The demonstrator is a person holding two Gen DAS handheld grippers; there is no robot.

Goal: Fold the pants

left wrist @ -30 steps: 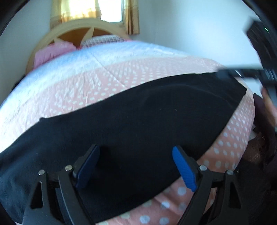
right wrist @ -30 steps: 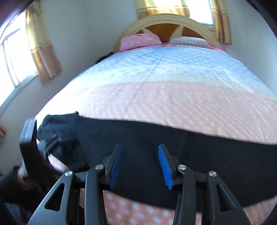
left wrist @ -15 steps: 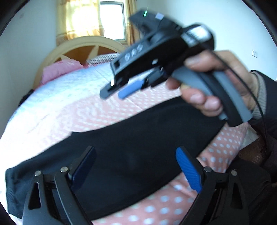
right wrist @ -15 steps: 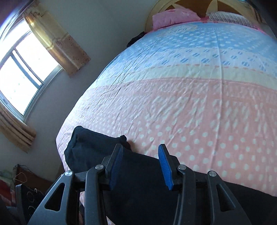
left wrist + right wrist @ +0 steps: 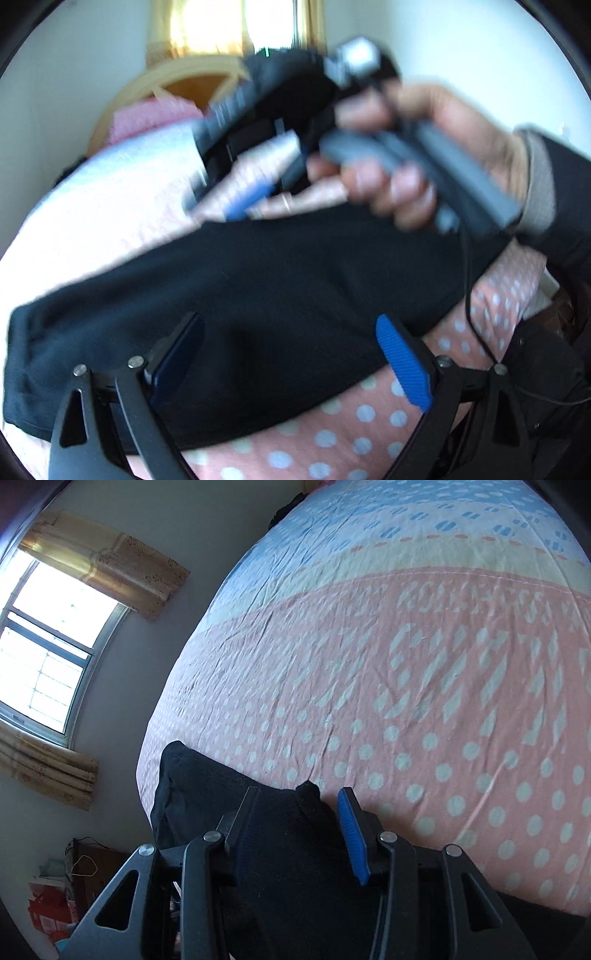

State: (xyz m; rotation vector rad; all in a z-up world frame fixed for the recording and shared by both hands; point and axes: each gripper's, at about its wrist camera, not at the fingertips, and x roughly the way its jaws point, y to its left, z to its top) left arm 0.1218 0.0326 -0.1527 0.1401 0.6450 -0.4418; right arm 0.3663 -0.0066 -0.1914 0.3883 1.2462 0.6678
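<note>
The black pants [image 5: 258, 295] lie in a long band across the pink dotted bed [image 5: 332, 435], filling the lower middle of the left view. The left tool [image 5: 290, 354] hangs above them, spread wide. Since half a second ago the right tool [image 5: 295, 830], moderately open, has swung toward the pants' end at lower left. Only the left view shows the right hand [image 5: 413, 155], blurred.

Black pants [image 5: 280, 295] lie stretched lengthwise across the near edge of the bed, seemingly already folded lengthwise.
</note>
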